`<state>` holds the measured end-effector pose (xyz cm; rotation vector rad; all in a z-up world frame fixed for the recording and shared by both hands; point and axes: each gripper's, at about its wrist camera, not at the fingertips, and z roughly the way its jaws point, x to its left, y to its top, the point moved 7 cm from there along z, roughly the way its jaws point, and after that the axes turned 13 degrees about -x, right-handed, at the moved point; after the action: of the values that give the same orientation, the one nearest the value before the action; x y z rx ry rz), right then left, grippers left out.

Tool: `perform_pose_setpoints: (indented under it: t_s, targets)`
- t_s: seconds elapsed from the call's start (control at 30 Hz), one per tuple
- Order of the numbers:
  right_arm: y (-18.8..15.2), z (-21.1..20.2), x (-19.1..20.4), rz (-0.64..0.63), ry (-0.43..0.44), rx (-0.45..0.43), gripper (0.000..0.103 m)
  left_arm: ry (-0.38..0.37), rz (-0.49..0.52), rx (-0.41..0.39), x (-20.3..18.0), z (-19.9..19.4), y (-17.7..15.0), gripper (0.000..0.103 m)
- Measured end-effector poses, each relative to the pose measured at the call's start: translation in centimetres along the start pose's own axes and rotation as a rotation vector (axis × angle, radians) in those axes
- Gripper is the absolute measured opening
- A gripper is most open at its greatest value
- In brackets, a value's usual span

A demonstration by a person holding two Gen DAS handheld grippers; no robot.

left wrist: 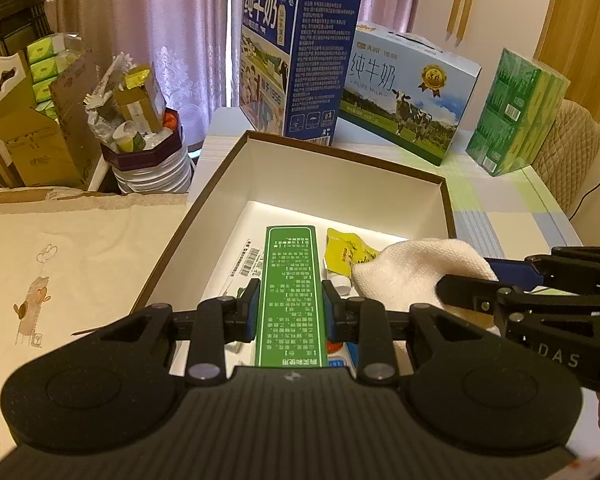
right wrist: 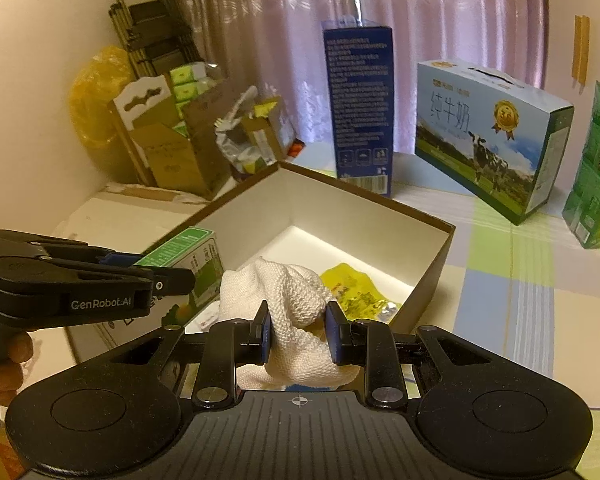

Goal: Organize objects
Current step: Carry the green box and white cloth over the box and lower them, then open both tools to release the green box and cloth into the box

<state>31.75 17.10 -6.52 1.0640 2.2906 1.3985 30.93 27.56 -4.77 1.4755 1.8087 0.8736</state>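
While the left gripper [left wrist: 288,312] clamps a green carton [left wrist: 290,280] over the box [left wrist: 236,152], the right gripper [right wrist: 298,334], at its 3 o'clock, pinches a white cloth [right wrist: 284,292].

Open brown box [left wrist: 446,200]: far half of floor bare, reachable from above. Near half crowded: green carton [left wrist: 292,300], white cloth [right wrist: 292,308], yellow pouch [right wrist: 356,288]. Two milk cartons [left wrist: 300,60] [right wrist: 492,140] wall off counter [right wrist: 520,300] behind; right side clear.
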Motion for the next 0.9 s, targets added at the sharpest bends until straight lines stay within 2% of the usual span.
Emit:
perform_pose_setpoints:
  t_s: [0.43,0.73,0.77,0.8,0.83,0.9]
  targets:
    - [0.7,4.8,-2.8,-0.007,-0.087,0.025,0.024,-0.036,0.028,0.053,-0.8,6.9,0.8,0.026]
    - [0.7,7.5,-3.8,-0.013,-0.114,0.03,0.025,-0.079,0.044,0.068,-1.5,10.9,1.4,0.026]
    - [0.7,7.7,-3.9,-0.013,-0.123,0.028,0.026,-0.08,0.047,0.067,-1.5,11.2,1.5,0.028]
    - [0.6,7.8,-4.0,-0.012,-0.129,0.029,0.028,-0.08,0.051,0.068,-1.6,11.4,1.6,0.038]
    - [0.6,7.8,-4.1,-0.01,-0.13,0.03,0.029,-0.077,0.055,0.065,-1.6,11.5,1.7,0.043]
    - [0.5,7.9,-4.2,-0.004,-0.121,0.033,0.032,-0.078,0.063,0.061,-1.4,11.5,1.8,0.047]
